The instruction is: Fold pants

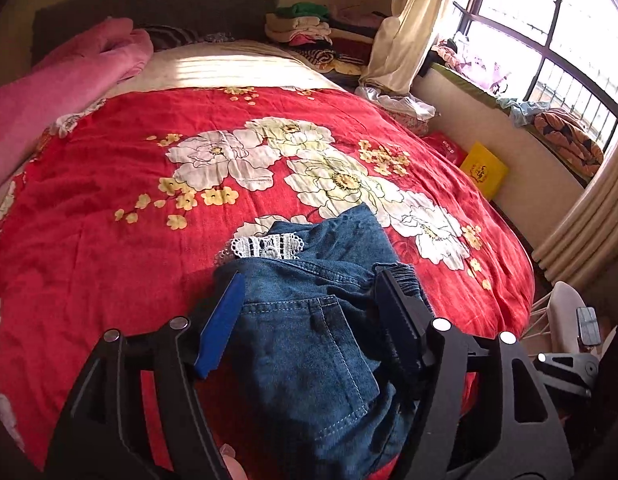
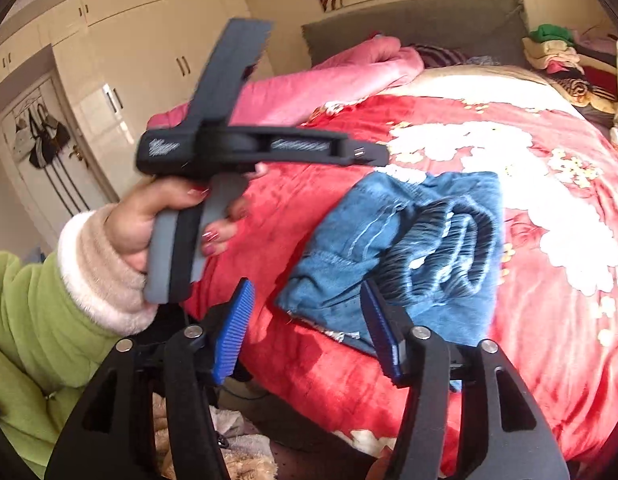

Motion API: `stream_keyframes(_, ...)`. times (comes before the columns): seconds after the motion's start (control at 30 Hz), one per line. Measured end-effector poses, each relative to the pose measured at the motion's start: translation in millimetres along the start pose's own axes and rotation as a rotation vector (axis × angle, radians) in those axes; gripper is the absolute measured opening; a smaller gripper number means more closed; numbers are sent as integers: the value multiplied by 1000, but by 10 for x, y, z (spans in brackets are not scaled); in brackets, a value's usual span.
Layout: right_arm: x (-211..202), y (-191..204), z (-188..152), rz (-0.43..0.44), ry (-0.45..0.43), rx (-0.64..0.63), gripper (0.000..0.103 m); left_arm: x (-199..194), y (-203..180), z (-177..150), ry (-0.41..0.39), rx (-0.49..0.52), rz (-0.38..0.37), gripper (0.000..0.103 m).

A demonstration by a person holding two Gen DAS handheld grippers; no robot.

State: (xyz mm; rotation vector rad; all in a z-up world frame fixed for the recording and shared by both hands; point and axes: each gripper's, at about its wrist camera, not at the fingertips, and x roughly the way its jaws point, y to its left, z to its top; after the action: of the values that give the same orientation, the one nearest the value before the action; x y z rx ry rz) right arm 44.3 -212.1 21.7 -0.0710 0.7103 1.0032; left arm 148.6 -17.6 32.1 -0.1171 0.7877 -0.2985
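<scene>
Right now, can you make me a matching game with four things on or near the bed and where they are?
Things:
1. folded blue denim pants
2. pink fluffy blanket
3. yellow flat box
4. stack of folded clothes

Places:
A. on the floor beside the bed
B. at the headboard corner
C. on the red flowered bedspread's near edge
D. along the bed's left side

Pairs: 1-C, 2-D, 3-A, 4-B

Sunlight pours through the barred window (image 1: pixel 549 32), cream curtain (image 1: pixel 409 32) hanging beside it. The bed (image 1: pixel 109 240) wears a red floral cover under a grey headboard (image 1: pixel 169 4). Cream wardrobes (image 2: pixel 149 40) line the far wall, bags hanging on the door (image 2: pixel 41 136).
</scene>
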Motion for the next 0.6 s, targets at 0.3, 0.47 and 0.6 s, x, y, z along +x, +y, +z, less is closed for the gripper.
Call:
stream_keyframes(0.3,-155,-458,77,-107,-86,150,80,-200,-6,-182,-25,9,63,81)
stream_keyframes(0.47,-66,-684,104,-190,-71,234,83,-165,96,-356,-16,-28,106,87)
stream_keyframes(0.6,92,-889,105,-268,-43,292,83,-66,245,-509,12,-91,123,88)
